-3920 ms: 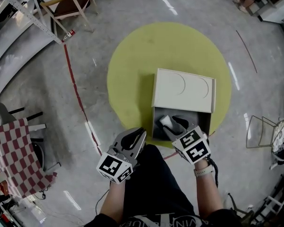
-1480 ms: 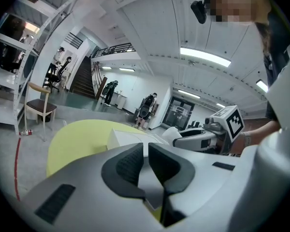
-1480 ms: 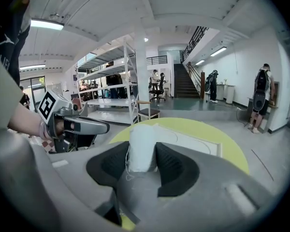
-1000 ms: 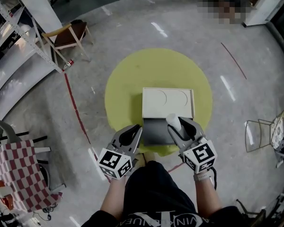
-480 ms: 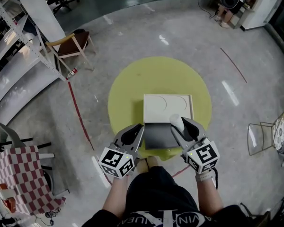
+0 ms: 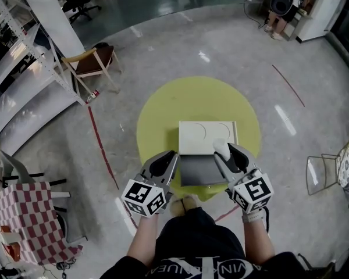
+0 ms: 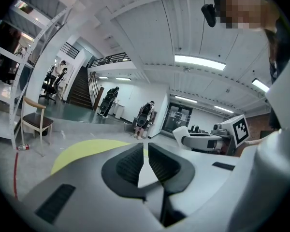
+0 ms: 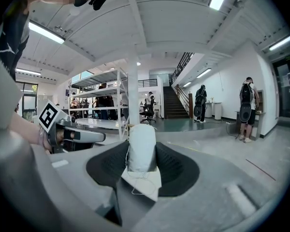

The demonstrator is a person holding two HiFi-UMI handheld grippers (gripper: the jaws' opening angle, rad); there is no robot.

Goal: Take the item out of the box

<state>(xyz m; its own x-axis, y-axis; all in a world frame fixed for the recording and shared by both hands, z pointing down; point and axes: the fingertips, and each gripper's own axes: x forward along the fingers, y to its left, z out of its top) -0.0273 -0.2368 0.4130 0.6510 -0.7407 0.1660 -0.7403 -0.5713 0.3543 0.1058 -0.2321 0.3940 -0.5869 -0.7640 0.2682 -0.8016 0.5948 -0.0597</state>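
The white cardboard box [image 6: 207, 137] lies open on a yellow floor circle [image 6: 163, 121], its lid folded back and its dark inside [image 6: 198, 168] bare. In the head view my right gripper [image 6: 224, 150] hangs over the box's right edge, high above the floor, shut on a small white cloth pouch [image 6: 220, 147]. The right gripper view shows that pouch [image 8: 141, 146] standing upright between the jaws of the right gripper [image 8: 141, 153], with loose thread below it. My left gripper [image 6: 168, 158] is held at the box's left edge, jaws together on nothing. In the left gripper view the left gripper [image 7: 146, 151] is shut.
A wooden chair [image 6: 92, 59] and metal shelving [image 6: 23, 57] stand at the far left. A red tape line [image 6: 102, 150] runs past the circle. A checkered cloth [image 6: 23, 220] is at the near left and a wire chair [image 6: 323, 167] at the right. People stand far off.
The right gripper has lifted the white pouch out of the box. Both grippers have risen well above the floor, so the box looks smaller. The left gripper stays shut and empty.
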